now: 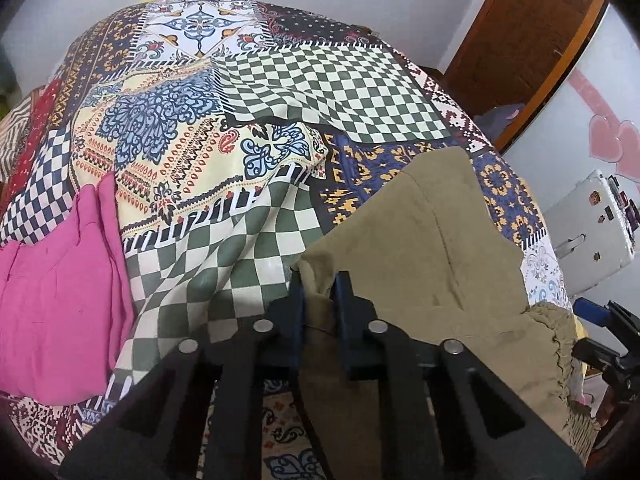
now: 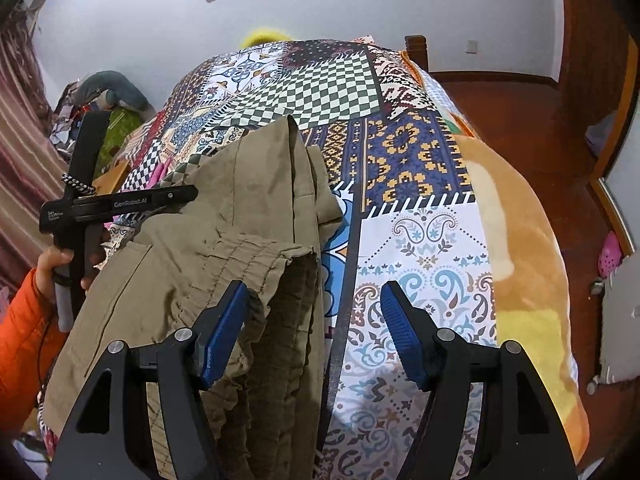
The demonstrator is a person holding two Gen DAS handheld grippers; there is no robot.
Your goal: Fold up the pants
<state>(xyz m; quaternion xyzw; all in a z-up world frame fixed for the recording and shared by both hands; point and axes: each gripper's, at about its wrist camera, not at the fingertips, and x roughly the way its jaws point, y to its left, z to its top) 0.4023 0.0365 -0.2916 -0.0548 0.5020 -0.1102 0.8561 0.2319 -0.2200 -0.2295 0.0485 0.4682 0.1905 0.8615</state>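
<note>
Olive-khaki pants (image 1: 440, 248) lie folded on a patchwork bedspread (image 1: 280, 92). My left gripper (image 1: 319, 280) is shut on a bunched edge of the pants and holds it. In the right wrist view the pants (image 2: 240, 208) lie lengthwise, with the elastic waistband (image 2: 276, 280) nearest me. My right gripper (image 2: 316, 312) is open, its left pad against the waistband and its right pad over the bedspread (image 2: 424, 240). The left gripper's body (image 2: 116, 204) shows at the pants' left edge, held by a hand in an orange sleeve.
A pink garment (image 1: 60, 280) lies on the bed at the left. The bed's right edge has an orange-yellow blanket (image 2: 516, 240) and drops to a red-brown floor (image 2: 500, 112). A wooden door (image 1: 528, 32) and a white device (image 1: 592, 224) are at the right.
</note>
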